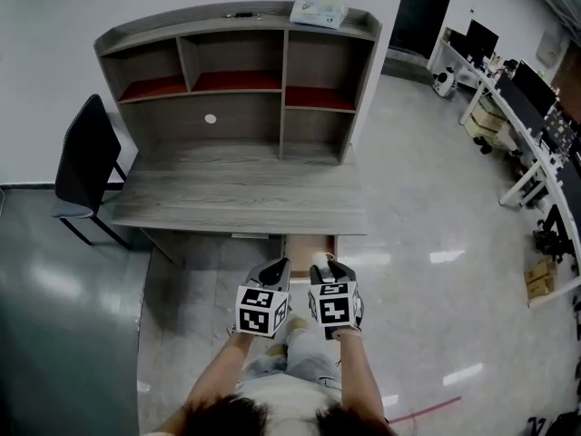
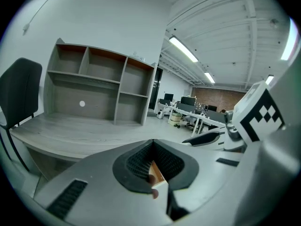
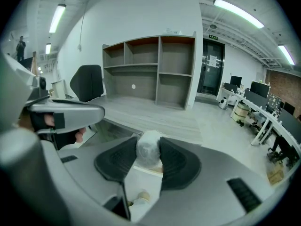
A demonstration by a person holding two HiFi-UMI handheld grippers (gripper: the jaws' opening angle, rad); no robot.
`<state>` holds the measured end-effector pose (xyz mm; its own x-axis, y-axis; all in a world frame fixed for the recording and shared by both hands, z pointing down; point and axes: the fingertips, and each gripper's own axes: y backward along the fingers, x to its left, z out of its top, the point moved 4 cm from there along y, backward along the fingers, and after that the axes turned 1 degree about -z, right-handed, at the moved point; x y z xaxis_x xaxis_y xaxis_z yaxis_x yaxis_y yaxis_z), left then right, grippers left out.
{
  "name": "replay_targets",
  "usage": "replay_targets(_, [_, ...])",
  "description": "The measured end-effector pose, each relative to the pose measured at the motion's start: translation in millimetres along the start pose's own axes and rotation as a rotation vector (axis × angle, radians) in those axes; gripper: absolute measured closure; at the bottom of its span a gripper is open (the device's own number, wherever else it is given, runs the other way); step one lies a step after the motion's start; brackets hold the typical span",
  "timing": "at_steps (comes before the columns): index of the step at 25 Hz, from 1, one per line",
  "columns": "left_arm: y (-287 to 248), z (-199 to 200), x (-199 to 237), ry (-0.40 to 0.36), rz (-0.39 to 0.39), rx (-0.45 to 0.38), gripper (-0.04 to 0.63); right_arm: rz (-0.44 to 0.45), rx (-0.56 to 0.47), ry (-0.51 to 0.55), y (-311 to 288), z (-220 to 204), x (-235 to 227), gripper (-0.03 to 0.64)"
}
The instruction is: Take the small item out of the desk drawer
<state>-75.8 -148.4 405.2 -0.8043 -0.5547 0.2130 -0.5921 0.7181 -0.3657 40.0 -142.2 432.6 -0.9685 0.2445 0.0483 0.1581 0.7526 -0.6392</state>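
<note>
The right gripper (image 3: 149,144) squeezes the small white ball (image 3: 148,154); hold it snug, lift it clear of the drawer (image 1: 306,243). The left gripper (image 2: 153,145) is closed, empty

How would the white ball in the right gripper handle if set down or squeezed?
The white ball looks round, so it would probably roll once released. Its glossy wrap suggests it is slippery and fairly light.
</note>
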Motion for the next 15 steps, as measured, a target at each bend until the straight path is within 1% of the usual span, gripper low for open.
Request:
replay_targets(7, [12.2, 14.3, -3.1, -0.026, -0.019, -0.018, 0.583, -0.014, -0.026, 0.019, 18.6, 11.8, 2.9, 0.454])
replay_targets(15, [15.4, 20.8, -11.0, -0.038, -0.030, -0.029, 0.583, -0.010, -0.060, 0.034, 30.3, 17.8, 1.8, 0.454])
